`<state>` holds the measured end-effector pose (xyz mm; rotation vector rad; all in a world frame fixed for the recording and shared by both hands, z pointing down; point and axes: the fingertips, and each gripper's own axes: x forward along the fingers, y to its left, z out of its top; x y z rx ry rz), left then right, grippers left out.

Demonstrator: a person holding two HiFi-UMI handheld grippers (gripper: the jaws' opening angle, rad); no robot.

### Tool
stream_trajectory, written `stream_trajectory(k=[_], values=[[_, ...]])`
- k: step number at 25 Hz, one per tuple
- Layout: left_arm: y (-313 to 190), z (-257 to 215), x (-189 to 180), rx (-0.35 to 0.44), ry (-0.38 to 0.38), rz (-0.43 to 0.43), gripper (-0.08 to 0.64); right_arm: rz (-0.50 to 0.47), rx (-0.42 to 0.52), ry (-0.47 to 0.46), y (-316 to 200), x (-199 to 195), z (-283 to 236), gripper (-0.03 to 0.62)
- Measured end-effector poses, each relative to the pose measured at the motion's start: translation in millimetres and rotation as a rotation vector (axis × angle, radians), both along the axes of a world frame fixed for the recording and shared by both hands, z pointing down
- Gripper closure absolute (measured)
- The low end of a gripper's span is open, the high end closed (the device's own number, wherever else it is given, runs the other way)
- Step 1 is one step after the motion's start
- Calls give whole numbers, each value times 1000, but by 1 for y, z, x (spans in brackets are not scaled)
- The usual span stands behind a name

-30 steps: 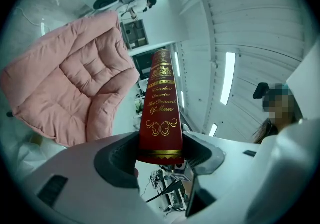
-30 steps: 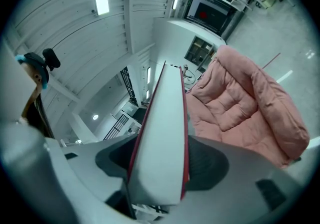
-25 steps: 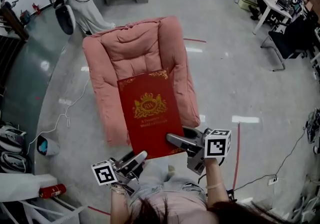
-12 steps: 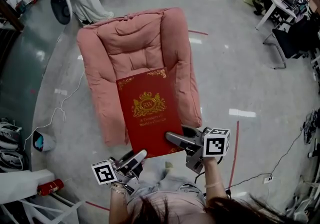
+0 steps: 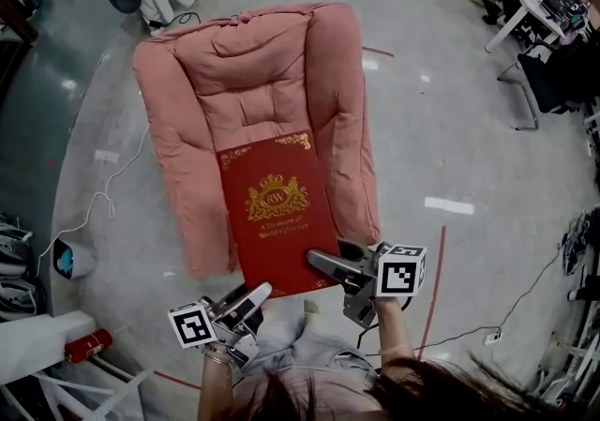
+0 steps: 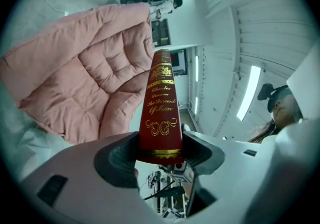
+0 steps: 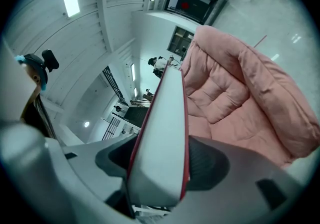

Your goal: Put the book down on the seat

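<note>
Pink seat (image 5: 246, 105) looms nearer at centre frame as left gripper (image 5: 251, 297) and right gripper (image 5: 321, 263), both clamping the book (image 5: 277, 213), lower it closer.

The book (image 5: 275, 213) has a smooth red cover with a faint sheen and shiny gold stamping; its page edges are matt white paper. The armchair (image 5: 187, 128) is soft, matt, quilted pink cloth. The floor (image 5: 450, 128) is glossy grey. The left claw (image 6: 160, 154) and right claw (image 7: 161, 165) are smooth grey plastic with dark ribbed pads (image 6: 119, 160).
</note>
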<state>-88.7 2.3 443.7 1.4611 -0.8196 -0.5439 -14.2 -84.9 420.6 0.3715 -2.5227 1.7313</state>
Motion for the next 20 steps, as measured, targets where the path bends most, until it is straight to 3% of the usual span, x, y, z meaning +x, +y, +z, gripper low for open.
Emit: stream_trajectory(k=[5, 20], values=[[-9, 15, -6, -10, -17, 21, 302, 9, -36, 17, -8, -5, 18, 304], [-42, 60, -30, -93, 52, 7, 302, 55, -115, 62, -40, -26, 66, 304]])
